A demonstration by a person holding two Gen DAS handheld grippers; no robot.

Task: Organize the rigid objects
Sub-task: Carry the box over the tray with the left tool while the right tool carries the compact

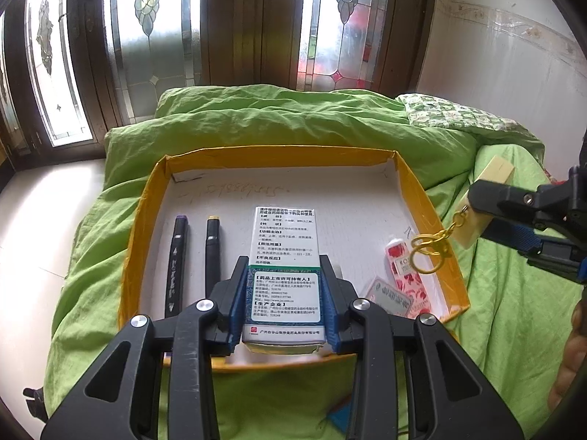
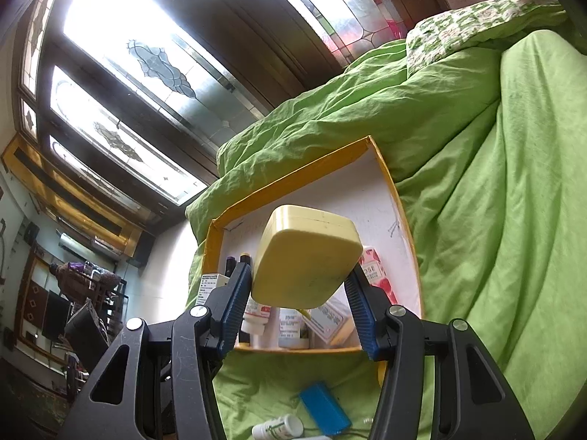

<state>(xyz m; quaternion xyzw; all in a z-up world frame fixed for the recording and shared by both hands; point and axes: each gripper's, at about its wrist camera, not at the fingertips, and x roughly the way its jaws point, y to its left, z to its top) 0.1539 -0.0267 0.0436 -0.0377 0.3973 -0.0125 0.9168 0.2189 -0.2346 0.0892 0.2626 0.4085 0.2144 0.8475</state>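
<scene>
While our left gripper (image 1: 284, 275) clamps the medicine box (image 1: 284, 256) above the yellow-walled tray (image 1: 422, 198), we log inside: two markers (image 1: 176, 256), a rose-print tube (image 1: 405, 275). Our right gripper (image 2: 299, 293) grips the pale yellow case (image 2: 304, 256), key ring (image 1: 427, 253) dangling over the tray's right wall.

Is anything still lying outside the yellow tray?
Yes. A blue case and a small white bottle lie loose on the green blanket, just outside the tray; the other things sit inside it.
</scene>
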